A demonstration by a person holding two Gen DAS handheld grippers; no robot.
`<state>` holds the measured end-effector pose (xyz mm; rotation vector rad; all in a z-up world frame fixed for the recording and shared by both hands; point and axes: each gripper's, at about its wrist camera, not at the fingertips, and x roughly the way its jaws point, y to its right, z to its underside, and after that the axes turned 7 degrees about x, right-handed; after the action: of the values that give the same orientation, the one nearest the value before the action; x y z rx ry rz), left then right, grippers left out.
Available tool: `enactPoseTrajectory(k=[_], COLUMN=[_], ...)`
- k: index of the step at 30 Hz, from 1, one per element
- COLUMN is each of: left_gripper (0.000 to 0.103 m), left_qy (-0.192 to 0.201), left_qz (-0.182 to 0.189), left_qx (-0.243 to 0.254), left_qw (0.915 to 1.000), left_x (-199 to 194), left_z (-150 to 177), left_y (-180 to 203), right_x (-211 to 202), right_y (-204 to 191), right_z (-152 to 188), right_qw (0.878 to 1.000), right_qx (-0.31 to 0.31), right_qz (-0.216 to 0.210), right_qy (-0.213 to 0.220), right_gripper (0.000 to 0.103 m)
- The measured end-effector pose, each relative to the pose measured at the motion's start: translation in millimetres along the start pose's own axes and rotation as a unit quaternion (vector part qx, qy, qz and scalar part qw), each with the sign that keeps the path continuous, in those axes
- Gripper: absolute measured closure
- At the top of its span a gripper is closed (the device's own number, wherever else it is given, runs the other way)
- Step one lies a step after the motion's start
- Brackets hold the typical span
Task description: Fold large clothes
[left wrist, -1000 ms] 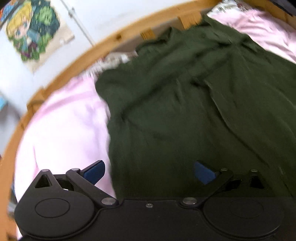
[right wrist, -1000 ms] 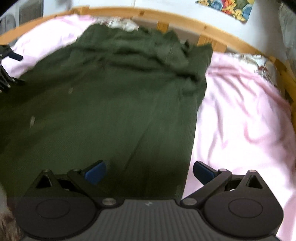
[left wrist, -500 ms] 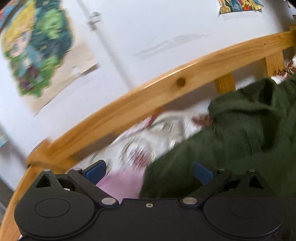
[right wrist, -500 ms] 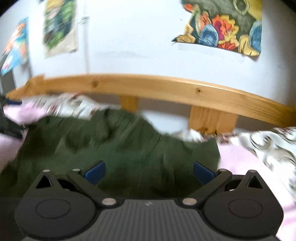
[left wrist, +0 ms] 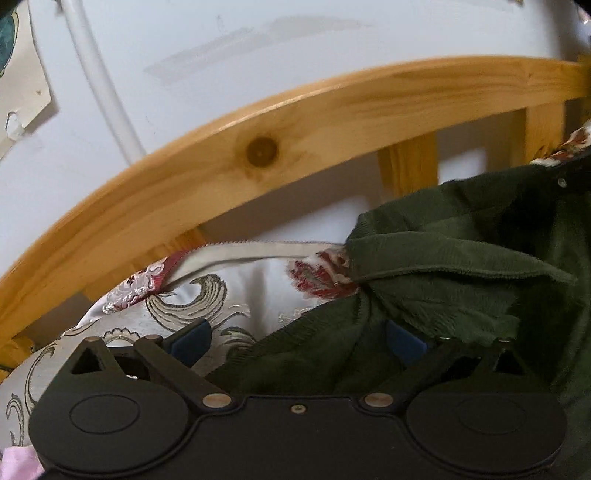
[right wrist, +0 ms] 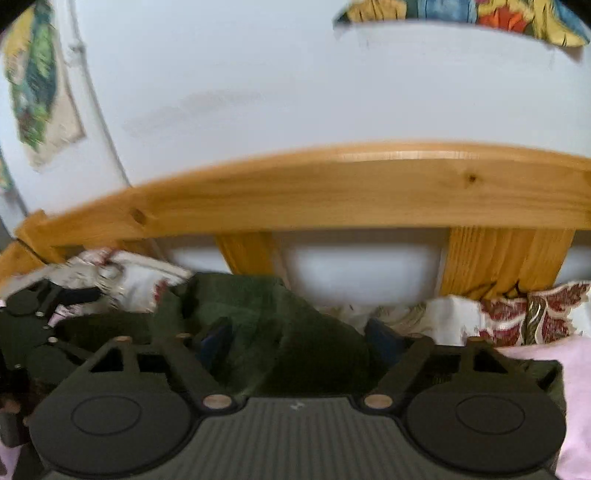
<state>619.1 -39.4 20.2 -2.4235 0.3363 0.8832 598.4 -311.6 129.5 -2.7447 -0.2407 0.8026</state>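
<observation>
While hovering low at the head end of a bed, two hand-held grippers over a dark green garment (left wrist: pixel 443 295), heaped and crumpled against a patterned pillow (left wrist: pixel 177 302) just below a curved wooden headboard (left wrist: pixel 258 155). From the left wrist view: left gripper (left wrist: pixel 295 343) spread wide, one of its blue pads (left wrist: pixel 188 343) over the pillow's grey swirl print, the other half hidden under a fold of green cloth, with the garment's edge lying loose in the gap and not squeezed. From the right wrist view, somewhat blurred: right gripper (right wrist: pixel 301 341) about half closed, jaws just now drawing together, a hump of the same green cloth bunched between the two dark pads, no firm pinch visible. Garment spread leftward from that gripper, across the mattress, up to the foot of the headboard slats. To the right of it, a pink sheet (right wrist: pixel 550 373), and beyond that a second pillow (right wrist: pixel 535 314) with a red and white print, leaning against the slats. Behind the headboard, a pale wall (right wrist: pixel 332 92) with a white pipe (left wrist: pixel 103 92) running up it, a colourful poster (right wrist: pixel 480 14) at the top right edge and a blurred green and yellow poster (right wrist: pixel 33 92) at the far left
</observation>
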Motion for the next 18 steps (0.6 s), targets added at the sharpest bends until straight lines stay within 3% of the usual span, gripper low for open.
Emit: enactPoseTrajectory(k=[1, 3, 4, 6, 8, 11, 18], left_gripper=[0.009, 0.041, 0.047, 0.074, 0.087, 0.096, 0.098], left_qy=[-0.011, -0.024, -0.026, -0.024, -0.019, 0.006, 0.097], left_qz=[-0.016, -0.020, -0.013, -0.002, -0.007, -0.016, -0.039], left_qx=[-0.006, -0.030, -0.037, -0.039, -0.033, -0.031, -0.078], left_qw=[0.9998, 0.9990, 0.9989, 0.9989, 0.9993, 0.9994, 0.9914], left_x=[4, 8, 8, 3, -1, -19, -106], left_z=[-1, -3, -3, -6, -9, -8, 6], left_y=[1, 1, 2, 8, 15, 20, 4], right_x=[3, 3, 0, -8, -20, -49, -123], right_y=[0, 0, 0, -4, -9, -19, -38], right_z=[0, 3, 4, 6, 8, 13, 46], right_qw=[1.000, 1.000, 1.000, 1.000, 1.000, 0.998, 0.990], right_qx=[0.002, -0.003, -0.002, -0.002, -0.005, -0.016, -0.041], right_qz=[0.013, 0.017, 0.016, 0.016, 0.013, 0.002, -0.026], right_qy=[-0.006, -0.007, -0.003, 0.007, 0.023, 0.055, 0.133], right_gripper=[0.062, 0.080, 0.083, 0.088, 0.090, 0.090, 0.091])
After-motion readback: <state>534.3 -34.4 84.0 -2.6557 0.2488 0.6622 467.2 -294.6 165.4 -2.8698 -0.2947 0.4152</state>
